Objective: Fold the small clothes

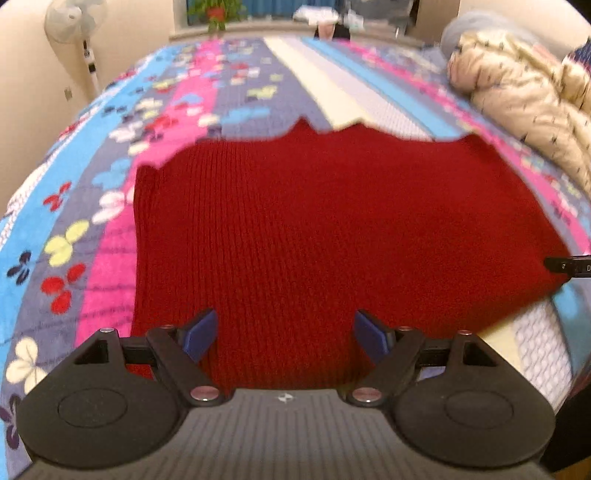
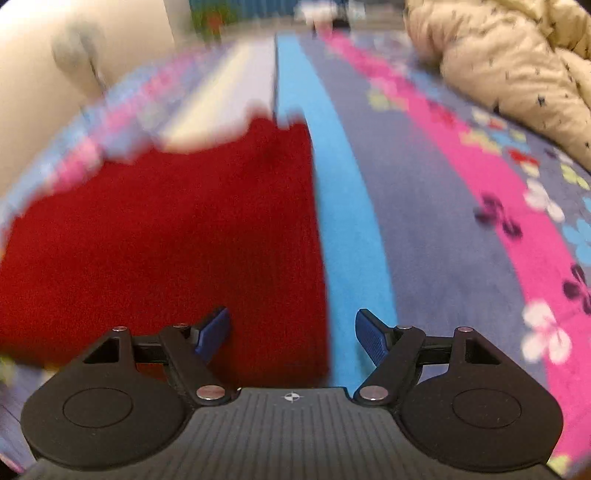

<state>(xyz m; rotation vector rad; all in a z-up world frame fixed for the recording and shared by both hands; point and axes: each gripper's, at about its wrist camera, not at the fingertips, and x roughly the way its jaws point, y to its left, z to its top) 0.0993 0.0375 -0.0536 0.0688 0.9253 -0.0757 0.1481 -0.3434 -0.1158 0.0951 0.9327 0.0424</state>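
Observation:
A dark red ribbed knit garment [image 1: 314, 229] lies flat on a striped bedspread [image 1: 92, 258] printed with butterflies. My left gripper [image 1: 285, 334] hangs over the garment's near edge, open, its blue pads [image 1: 201, 332] wide apart above the red knit with nothing pinched. In the right wrist view the same red garment [image 2: 166, 240] fills the left half, blurred. My right gripper [image 2: 293, 332] is open over the garment's right edge, one pad above the knit and the other above a light blue stripe [image 2: 347, 221]. A black tip of the right gripper [image 1: 569, 266] shows at the left view's right edge.
A beige puffy jacket [image 1: 517, 92] lies heaped at the bed's far right, seen again as a jacket [image 2: 517, 62] in the right wrist view. A white standing fan [image 1: 79, 26] stands by the wall at the far left. A potted plant [image 1: 216, 13] sits beyond the bed.

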